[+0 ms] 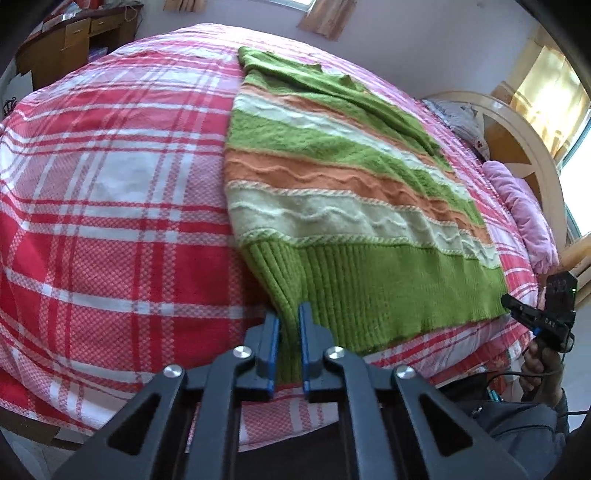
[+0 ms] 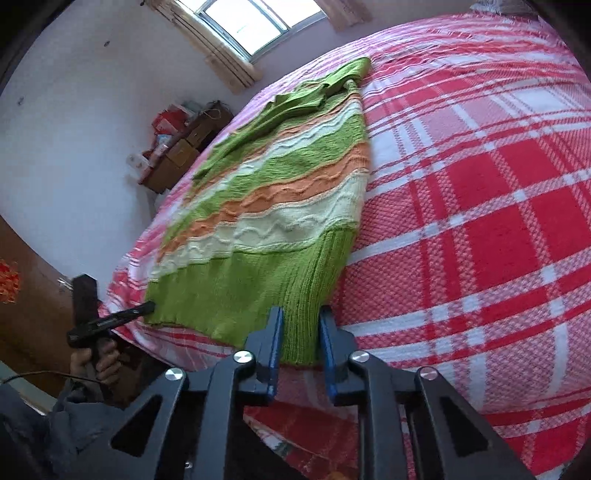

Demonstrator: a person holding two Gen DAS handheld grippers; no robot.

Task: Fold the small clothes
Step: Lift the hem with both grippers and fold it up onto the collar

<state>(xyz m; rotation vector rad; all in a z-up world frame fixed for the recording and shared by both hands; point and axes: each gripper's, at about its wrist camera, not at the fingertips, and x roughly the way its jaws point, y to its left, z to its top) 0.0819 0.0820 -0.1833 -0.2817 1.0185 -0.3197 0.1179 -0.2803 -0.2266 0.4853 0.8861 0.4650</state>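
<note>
A green, orange and cream striped knit sweater (image 1: 332,184) lies flat on a red-and-white plaid bedspread (image 1: 110,221), its ribbed green hem towards me. My left gripper (image 1: 288,314) is shut on one bottom corner of the hem, with ribbed knit bunched between its blue pads. In the right wrist view the sweater (image 2: 280,192) runs away from me, and my right gripper (image 2: 301,312) is shut on the opposite hem corner. Each gripper also shows in the other's view: the right gripper (image 1: 511,301) at the hem's far corner, the left gripper (image 2: 149,305) likewise.
The bedspread (image 2: 480,221) stretches wide beside the sweater. A pale wooden headboard (image 1: 517,129) and a pink pillow (image 1: 524,206) stand at one end. A wooden desk (image 1: 74,37) and a cabinet with boxes (image 2: 177,151) line the wall under a window (image 2: 243,22).
</note>
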